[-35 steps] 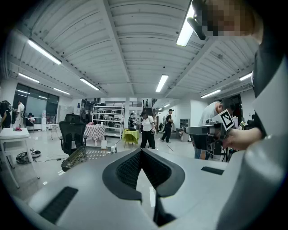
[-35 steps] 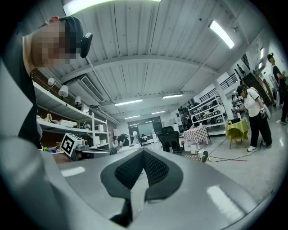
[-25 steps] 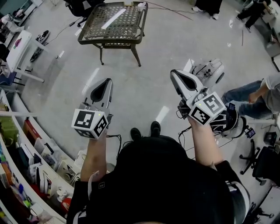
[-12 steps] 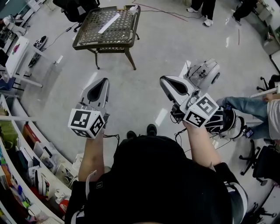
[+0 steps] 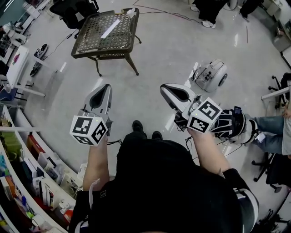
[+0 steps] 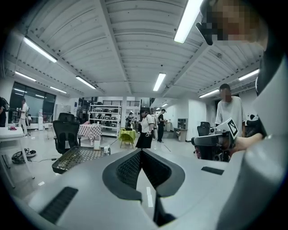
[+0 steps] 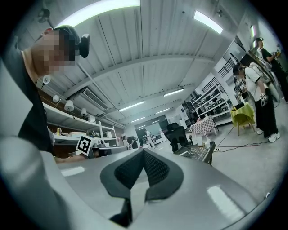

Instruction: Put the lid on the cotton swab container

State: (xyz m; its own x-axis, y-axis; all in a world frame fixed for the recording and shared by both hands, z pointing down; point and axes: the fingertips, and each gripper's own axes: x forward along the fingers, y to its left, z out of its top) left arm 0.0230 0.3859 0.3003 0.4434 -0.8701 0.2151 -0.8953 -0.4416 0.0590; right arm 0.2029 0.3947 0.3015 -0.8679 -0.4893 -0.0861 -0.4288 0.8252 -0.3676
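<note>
Hovering over the grey floor (image 5: 150, 59), left tongs (image 5: 105, 86) and right tongs (image 5: 163, 88) are both pressed closed, empty.

Too small to identify on the mesh table (image 5: 97, 38) — small white objects (image 5: 131, 12). Cropped by the top edge to legs (image 5: 205, 8) — by the right edge, to one jeans leg (image 5: 273, 140).

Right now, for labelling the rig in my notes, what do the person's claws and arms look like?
Both the left claw and right claw are pale grey shells around black, textured, teardrop-shaped pads. Each carries a white cube printed with black square markers, and thin black cables hang below. The person wears a black top; forearms are uncovered.
</note>
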